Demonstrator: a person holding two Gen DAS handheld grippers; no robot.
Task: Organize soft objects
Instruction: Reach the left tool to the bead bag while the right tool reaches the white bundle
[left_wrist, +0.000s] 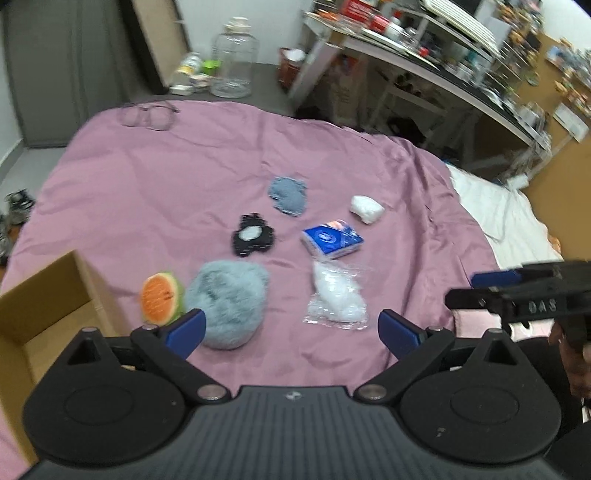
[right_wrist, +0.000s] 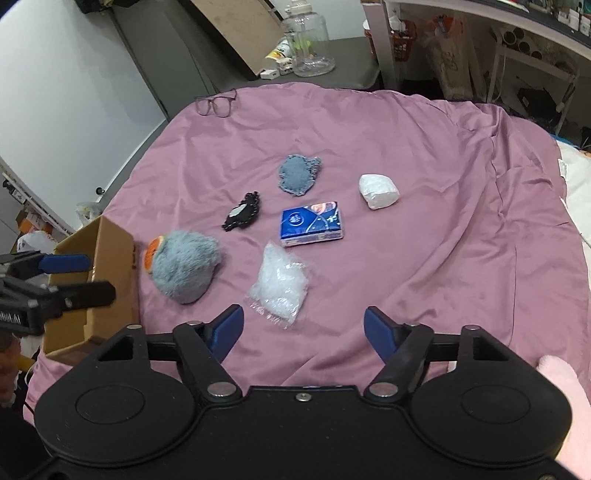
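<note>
Both our left gripper (left_wrist: 291, 330) and right gripper (right_wrist: 303, 328) hang wide open, empty; we should straddle the fluffy grey plush (left_wrist: 227, 304) squarely, squeezing gently, toward the cardboard box (right_wrist: 110, 266).

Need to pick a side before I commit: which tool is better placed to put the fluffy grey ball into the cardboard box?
Left, probably. The left tool hangs open with the fluffy grey ball at its own left finger, and the cardboard box sits on that side. The right tool is open nearer the clear plastic bag.
</note>
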